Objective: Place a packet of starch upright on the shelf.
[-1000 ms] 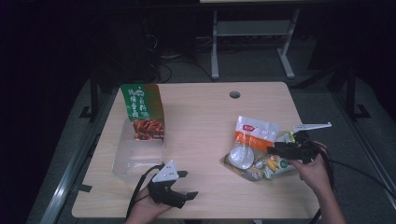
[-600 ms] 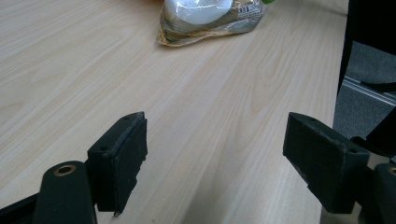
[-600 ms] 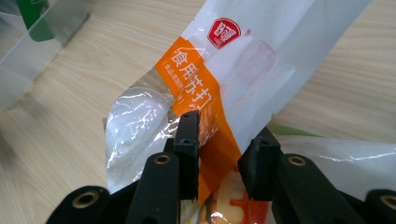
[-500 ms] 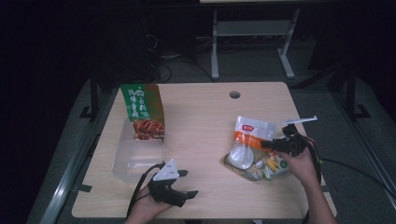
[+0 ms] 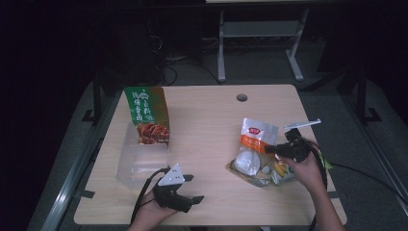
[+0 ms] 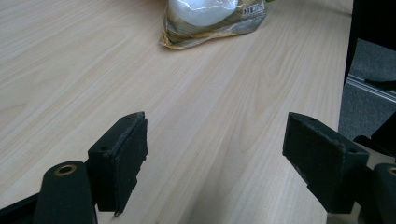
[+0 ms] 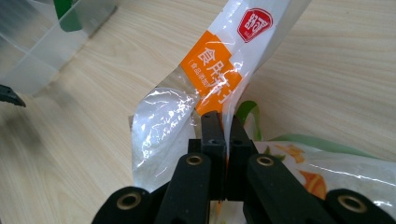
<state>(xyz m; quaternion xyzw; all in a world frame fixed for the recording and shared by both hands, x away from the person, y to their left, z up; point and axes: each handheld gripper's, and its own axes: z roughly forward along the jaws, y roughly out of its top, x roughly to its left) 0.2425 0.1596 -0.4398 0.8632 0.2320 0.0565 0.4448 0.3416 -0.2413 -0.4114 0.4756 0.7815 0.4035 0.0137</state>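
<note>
The right tool (image 5: 269,149) has just been closing its jaws, and they now clench the edge of a clear pouch with an orange label (image 7: 212,70); in the right gripper view the two black jaws meet tight with the plastic film pinched between them. In the high view that pouch (image 5: 255,139) lies on the right part of the wooden surface (image 5: 211,125), leaning on a heap of other snack packets (image 5: 262,175) beneath and beside it. The right hand (image 5: 303,168) holds its tool level, pointing left toward the pouch.

The left tool (image 5: 190,188) rests near the front edge of the surface, well apart from the pouch, held in the left hand (image 5: 154,211). It is released: in the left gripper view its jaws stand wide with bare wood between them, and a packet (image 6: 212,18) lies farther off.

On the left part of the surface a green bag with a food picture (image 5: 146,115) stands upright in a clear plastic box (image 5: 134,163).
</note>
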